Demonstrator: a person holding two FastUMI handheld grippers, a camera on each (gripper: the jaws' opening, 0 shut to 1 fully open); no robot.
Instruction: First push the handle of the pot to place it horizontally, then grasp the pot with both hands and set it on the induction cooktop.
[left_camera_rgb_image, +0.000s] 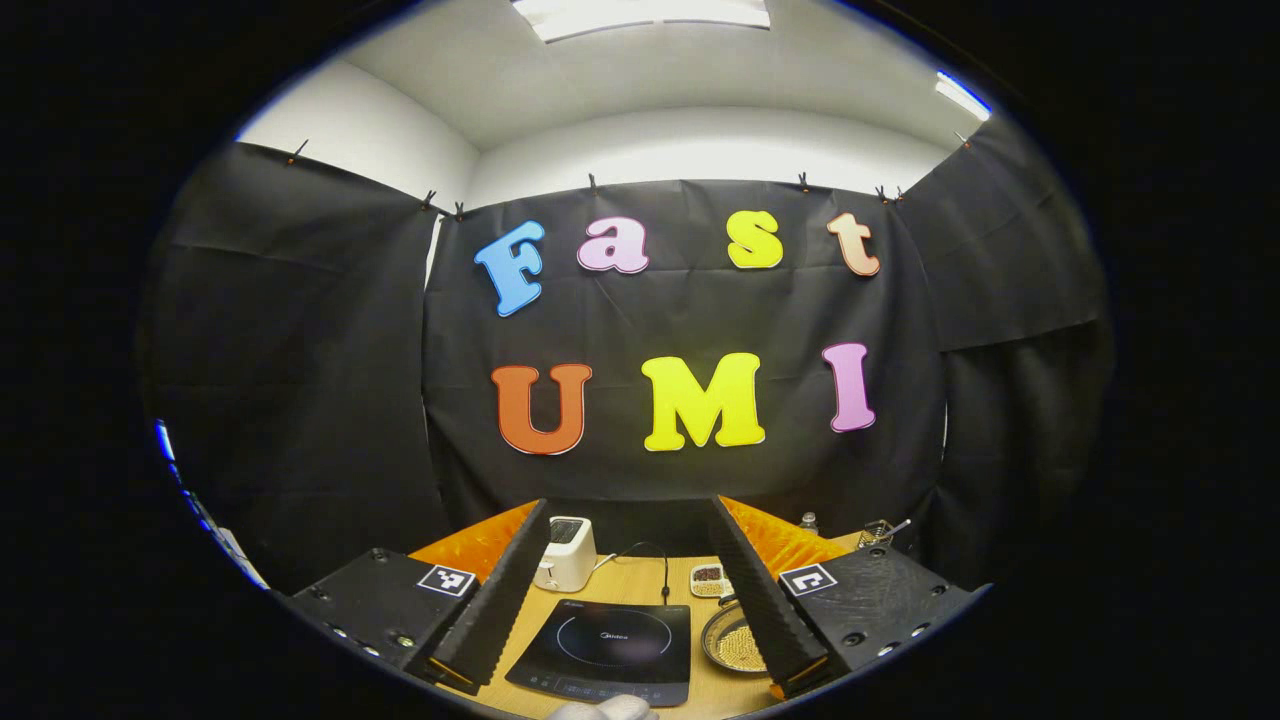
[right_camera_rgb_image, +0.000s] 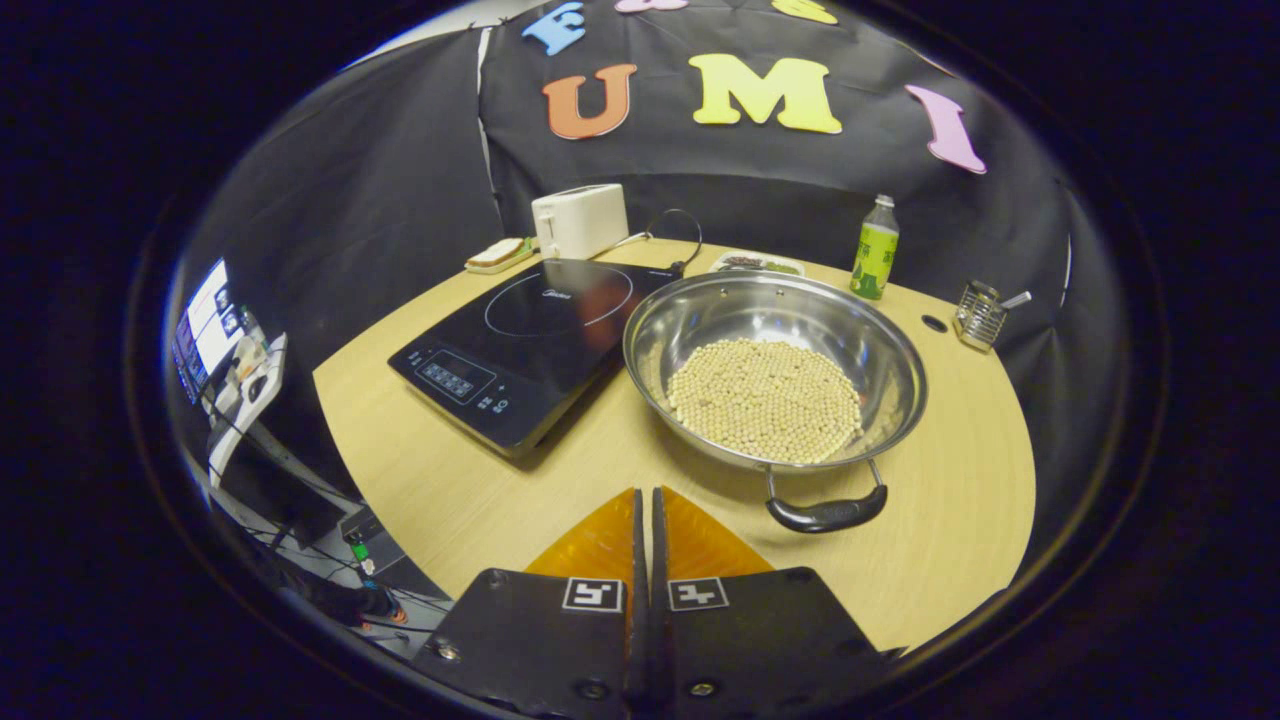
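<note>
Pot (right_camera_rgb_image: 772, 372) sat on the table (right_camera_rgb_image: 450, 480), ahead and slightly right of the right gripper (right_camera_rgb_image: 645, 500), holding a bed of small pale beans (right_camera_rgb_image: 765, 400). Its near handle (right_camera_rgb_image: 826, 512) lay level, pointing toward that gripper, well apart from it. Cooktop (right_camera_rgb_image: 530, 345) touched the pot's left side. Right fingers were pressed together, holding nothing. Left gripper (left_camera_rgb_image: 625, 555) was raised, fingers spread wide, nothing between them; cooktop below, pot behind its right finger (left_camera_rgb_image: 760, 590). Toaster (right_camera_rgb_image: 580, 220), bottle (right_camera_rgb_image: 875, 250), wire holder (right_camera_rgb_image: 978, 315) stood farther back.
</note>
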